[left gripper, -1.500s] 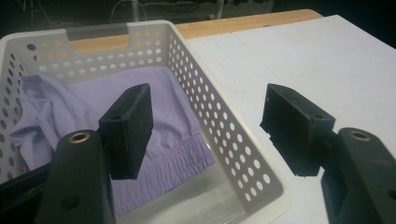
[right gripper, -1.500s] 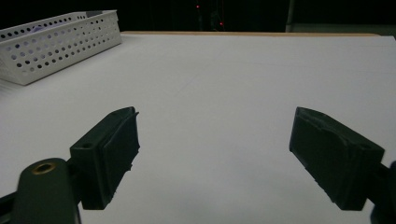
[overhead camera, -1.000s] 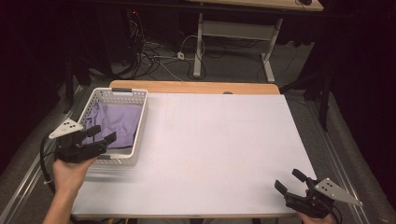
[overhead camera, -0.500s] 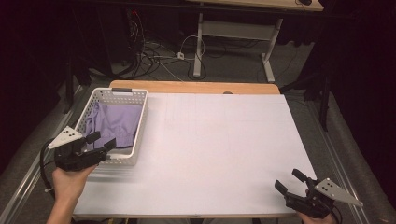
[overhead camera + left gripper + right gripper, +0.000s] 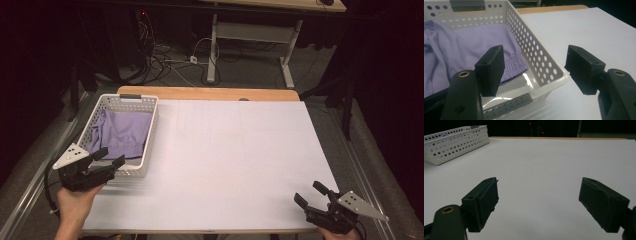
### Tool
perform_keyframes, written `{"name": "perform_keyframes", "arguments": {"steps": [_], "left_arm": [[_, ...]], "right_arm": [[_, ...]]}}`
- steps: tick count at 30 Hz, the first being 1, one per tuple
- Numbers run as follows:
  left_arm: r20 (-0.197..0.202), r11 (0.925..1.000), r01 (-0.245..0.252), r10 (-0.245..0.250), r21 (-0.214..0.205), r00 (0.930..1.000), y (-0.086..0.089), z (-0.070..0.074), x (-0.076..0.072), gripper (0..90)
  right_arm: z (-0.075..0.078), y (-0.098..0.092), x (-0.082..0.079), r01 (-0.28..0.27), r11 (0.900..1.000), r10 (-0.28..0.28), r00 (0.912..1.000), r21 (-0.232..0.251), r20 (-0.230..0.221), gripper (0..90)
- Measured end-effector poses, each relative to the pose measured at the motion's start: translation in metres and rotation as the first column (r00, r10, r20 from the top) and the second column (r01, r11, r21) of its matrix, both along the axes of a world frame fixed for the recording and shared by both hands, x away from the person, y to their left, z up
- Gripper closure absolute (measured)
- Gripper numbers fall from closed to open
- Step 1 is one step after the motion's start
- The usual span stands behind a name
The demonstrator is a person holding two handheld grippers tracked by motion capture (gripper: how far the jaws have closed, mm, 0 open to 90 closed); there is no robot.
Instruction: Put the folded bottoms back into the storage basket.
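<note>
left gripper [image 5: 109, 158] has drawn back — lower, toward the basket's [image 5: 150, 131] near corner.

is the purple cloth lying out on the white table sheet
No, the purple cloth lies inside the white basket at the table's left edge.

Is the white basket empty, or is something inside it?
Not empty: a crumpled purple garment lies inside the white basket, covering much of its floor.
</note>
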State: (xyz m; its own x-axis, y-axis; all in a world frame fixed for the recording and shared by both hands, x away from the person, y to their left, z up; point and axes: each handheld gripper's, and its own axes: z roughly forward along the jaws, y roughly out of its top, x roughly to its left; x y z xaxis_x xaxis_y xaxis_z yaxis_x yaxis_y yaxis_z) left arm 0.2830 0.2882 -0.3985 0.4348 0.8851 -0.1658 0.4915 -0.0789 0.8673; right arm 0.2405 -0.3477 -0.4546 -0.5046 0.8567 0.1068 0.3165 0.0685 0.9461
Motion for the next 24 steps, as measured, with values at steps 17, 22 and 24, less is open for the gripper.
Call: {"name": "perform_keyframes", "arguments": {"steps": [17, 22, 24], "left_arm": [[0.003, 0.9999, -0.008, 0.008, 0.01, 1.0, 0.003, -0.014, -0.011, 30.5], [0.003, 0.9998, -0.017, 0.017, 0.011, 0.9999, 0.005, -0.018, -0.015, 30.5], [0.001, 0.9997, -0.018, 0.018, 0.013, 0.9998, 0.005, -0.02, -0.017, 30.6]], "right_arm": [[0.0, 0.0, 0.0, 0.002, 1.0, -0.002, 1.0, -0.001, 0.001, 16.7], [0.0, 0.0, 0.0, 0.002, 1.0, -0.002, 1.0, 0.0, 0.0, 16.7], [0.0, 0.0, 0.0, 0.0, 1.0, 0.0, 1.0, -0.003, 0.003, 16.7]]}}
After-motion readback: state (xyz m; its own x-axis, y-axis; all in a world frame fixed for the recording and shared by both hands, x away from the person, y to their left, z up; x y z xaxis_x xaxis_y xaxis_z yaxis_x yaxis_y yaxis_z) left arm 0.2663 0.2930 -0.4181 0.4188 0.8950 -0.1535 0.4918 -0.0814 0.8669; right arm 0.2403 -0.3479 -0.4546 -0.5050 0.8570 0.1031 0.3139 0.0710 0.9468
